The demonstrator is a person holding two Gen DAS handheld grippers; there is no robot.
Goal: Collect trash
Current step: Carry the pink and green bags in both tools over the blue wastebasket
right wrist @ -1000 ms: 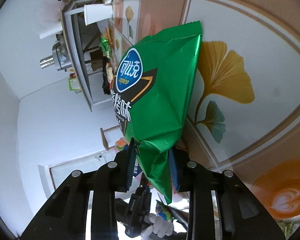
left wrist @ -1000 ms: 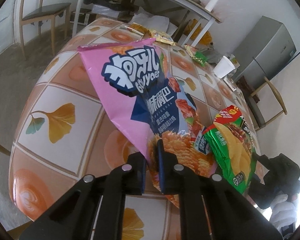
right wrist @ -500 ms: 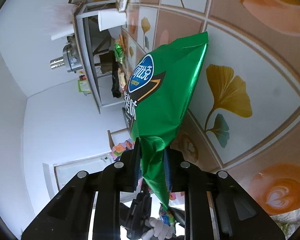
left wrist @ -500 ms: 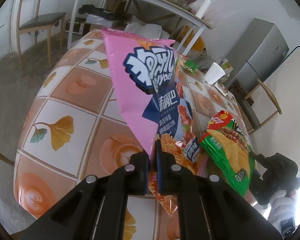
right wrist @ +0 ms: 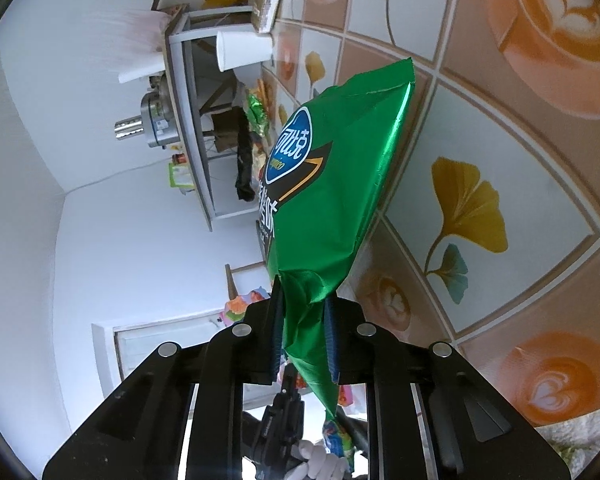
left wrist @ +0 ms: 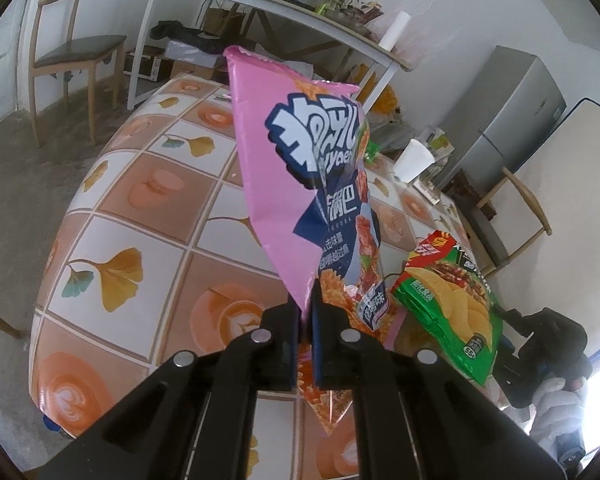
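my left gripper (left wrist: pixel 306 312) clamps the pink snack bag (left wrist: pixel 300 184), my right gripper (right wrist: pixel 302 316) the green chip bag (right wrist: pixel 332 200); ahead, wrappers (left wrist: pixel 374 148) and a paper cup (left wrist: pixel 414 160) wait uncollected.

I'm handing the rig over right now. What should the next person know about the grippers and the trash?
Left gripper: shut on the pink bag, held up above the table.
Right gripper: shut on the green bag, also lifted off the table.
Done: both bags picked up.
Left: no bin is in view, so both still need dropping. A white cup and small wrappers remain at the table's far end.
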